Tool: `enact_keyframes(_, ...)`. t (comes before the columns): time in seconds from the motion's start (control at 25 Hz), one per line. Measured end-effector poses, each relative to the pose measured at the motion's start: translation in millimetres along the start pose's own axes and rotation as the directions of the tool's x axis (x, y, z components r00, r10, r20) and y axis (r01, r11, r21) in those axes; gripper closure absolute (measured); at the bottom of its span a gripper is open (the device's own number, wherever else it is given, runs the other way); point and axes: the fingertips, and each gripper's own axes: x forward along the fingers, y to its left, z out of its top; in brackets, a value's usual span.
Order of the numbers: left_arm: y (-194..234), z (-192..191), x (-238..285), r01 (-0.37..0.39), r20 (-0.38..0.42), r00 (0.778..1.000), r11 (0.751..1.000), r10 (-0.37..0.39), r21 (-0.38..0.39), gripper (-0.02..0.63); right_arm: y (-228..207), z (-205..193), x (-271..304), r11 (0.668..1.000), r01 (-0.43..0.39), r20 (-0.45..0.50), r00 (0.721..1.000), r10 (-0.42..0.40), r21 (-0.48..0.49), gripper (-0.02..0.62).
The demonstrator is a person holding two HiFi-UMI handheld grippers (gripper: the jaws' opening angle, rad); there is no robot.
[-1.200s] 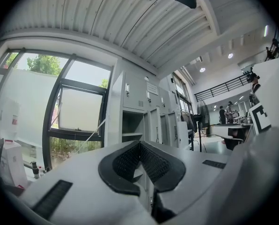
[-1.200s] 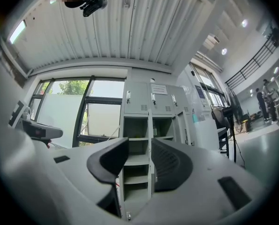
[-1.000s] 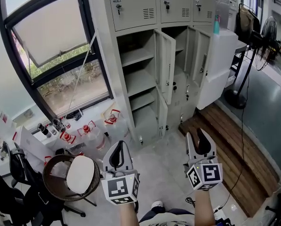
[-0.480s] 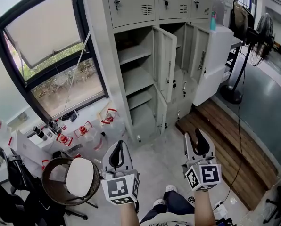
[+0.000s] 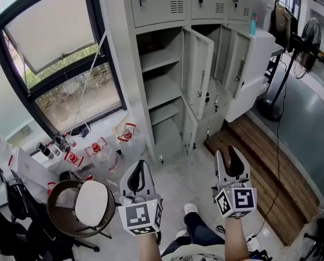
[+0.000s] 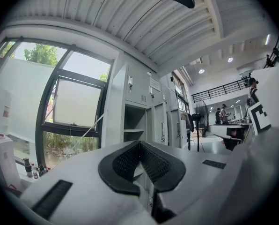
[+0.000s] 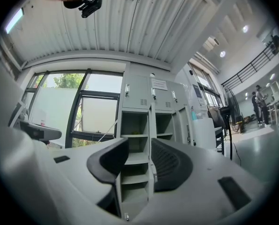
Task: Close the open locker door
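the open locker door (image 5: 199,69) hangs on the left column of the locker bank (image 5: 157,7), swung out towards me with its edge to the room, bare shelves showing behind it. a shorter door (image 5: 188,128) below it stands ajar too, and two more (image 5: 228,50) are open on the next column, so i judge the tall one nearest my line to be the one to push.

i'm well apart from it, nothing touched yet. my right gripper (image 5: 228,154) is held level with its jaws apart and empty; through its own view the shelves sit right in the gap, which reads as me lining it up for the push. my left gripper (image 5: 139,167) has its pads pressed together on nothing, carried beside the other just to stay out of the way, on the side of the window (image 5: 53,31).

against the frame from a second ago, the lockers sit a little larger and further right in the head view, and my shoe (image 5: 188,207) now shows further forward on the floor (image 5: 178,181): i've stepped closer. both grippers keep the same spots in the view, jaws unchanged.
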Motion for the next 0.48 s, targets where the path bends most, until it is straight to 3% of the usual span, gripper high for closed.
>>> enact_keyframes(0.48, 15.1, 0.9, 56.9, -0.067, 0.002, 0.998, 0.998, 0.067, 0.012, 0.601, -19.2, -6.2, 68.8, 0.999, -0.036, 0.009, 0.999, 0.036, 0.020, 0.445)
